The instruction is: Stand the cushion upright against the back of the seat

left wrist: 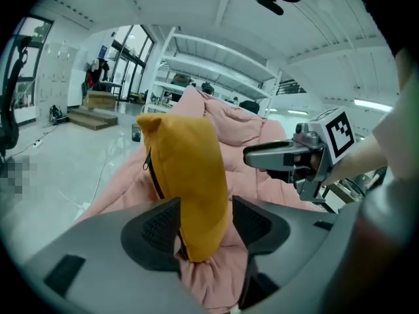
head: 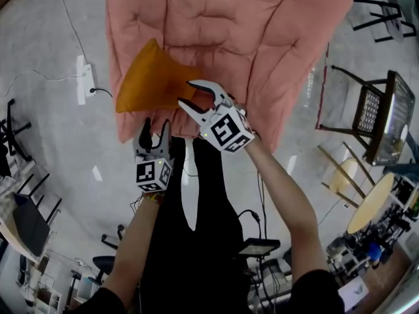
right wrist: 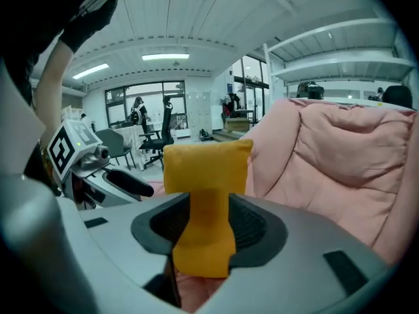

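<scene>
Cushion: one orange cushion [head: 147,77] at the front left edge of the pink seat [head: 262,38].
Left gripper [head: 156,124]: jaws wide, cushion's near edge between them.
Right gripper [head: 190,94]: jaws apart, straddling the cushion's corner.
Count: one cushion, one seat, two grippers.

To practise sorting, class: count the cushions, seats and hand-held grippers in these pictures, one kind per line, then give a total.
Orange cushion: 1
Pink seat: 1
Grippers: 2 (left gripper, right gripper)
Total: 4
</scene>
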Available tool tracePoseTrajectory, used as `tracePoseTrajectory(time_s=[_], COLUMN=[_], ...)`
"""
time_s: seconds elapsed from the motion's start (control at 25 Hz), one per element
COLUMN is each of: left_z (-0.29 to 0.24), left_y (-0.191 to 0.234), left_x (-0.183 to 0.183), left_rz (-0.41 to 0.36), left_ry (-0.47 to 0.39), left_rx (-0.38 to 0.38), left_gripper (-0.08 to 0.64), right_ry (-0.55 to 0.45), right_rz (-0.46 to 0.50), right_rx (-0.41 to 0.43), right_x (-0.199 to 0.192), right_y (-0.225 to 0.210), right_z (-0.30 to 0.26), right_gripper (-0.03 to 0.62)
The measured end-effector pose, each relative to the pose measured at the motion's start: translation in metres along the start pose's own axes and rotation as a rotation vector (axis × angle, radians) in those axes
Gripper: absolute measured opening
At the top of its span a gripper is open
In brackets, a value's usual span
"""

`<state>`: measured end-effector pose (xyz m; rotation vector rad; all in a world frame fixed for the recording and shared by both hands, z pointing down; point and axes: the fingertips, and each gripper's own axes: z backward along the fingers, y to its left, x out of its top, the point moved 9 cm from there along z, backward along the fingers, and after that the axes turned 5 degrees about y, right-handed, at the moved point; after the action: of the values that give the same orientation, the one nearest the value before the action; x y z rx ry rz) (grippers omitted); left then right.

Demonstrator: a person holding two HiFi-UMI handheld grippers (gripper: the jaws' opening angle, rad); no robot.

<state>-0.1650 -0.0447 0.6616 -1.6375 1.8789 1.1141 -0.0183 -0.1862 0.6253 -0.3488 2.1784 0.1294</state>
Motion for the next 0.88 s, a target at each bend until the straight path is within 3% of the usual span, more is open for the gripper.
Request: tracePoseTrajectory(time_s=[0.36,0.72,0.88], left_z=[-0.045,-0.071,-0.075], left_y=[0.016,0.034,0.04], left_x=[-0.026,-0.017,-0.018], left_rz=[0.033,0.085,0.116], left_ry=[0.004,-0.021,-0.018], left_rx=[-0.019,0.047,0.104], left_gripper=[0.296,0.298,0.296], right_ry=[0.101,0.1,0.11], right_rz=[0.099,0.067,0.055], right_rx=[0.109,0.132,0.134], right_x=[-0.042,-0.035,-0.033], right_y=[-0.023,-0.027,-0.022], right_z=[-0.053,-0.092,-0.102], right_gripper=[0.308,0.31,0.278])
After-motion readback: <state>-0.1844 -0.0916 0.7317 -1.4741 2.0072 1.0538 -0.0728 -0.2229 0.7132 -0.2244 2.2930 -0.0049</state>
